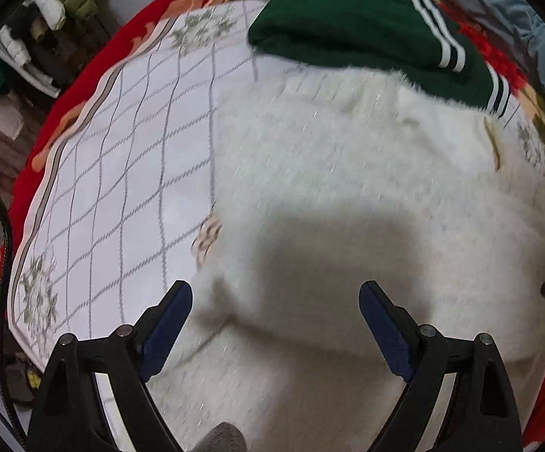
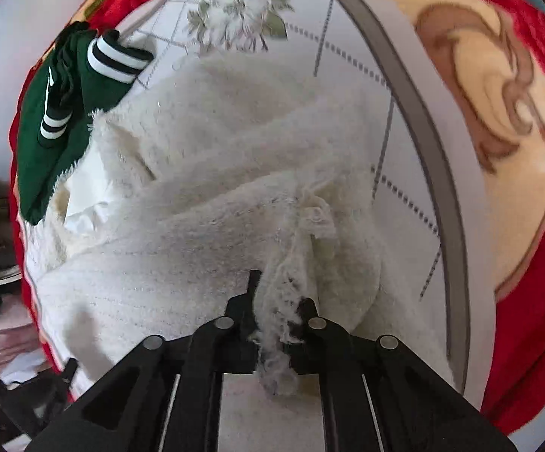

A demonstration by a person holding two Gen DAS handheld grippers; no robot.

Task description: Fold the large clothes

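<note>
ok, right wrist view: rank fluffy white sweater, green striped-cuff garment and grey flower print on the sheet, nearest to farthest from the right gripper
1. Fluffy white sweater: pinched in the right gripper, straight ahead.
2. Green garment with striped cuffs: far left, beyond the sweater's edge.
3. Grey flower print on the white sheet: top centre, past the sweater.

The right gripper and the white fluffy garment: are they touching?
Touching. The right wrist view shows the right gripper shut on a bunched edge of the white fluffy garment, with fibres squeezed out between the fingers.

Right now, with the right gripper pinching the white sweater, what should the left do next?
Probably lower the left gripper and close on the white fuzzy sweater beneath it: its jaws hang open above the fabric, while the right gripper already pinches a bunched edge.
</note>
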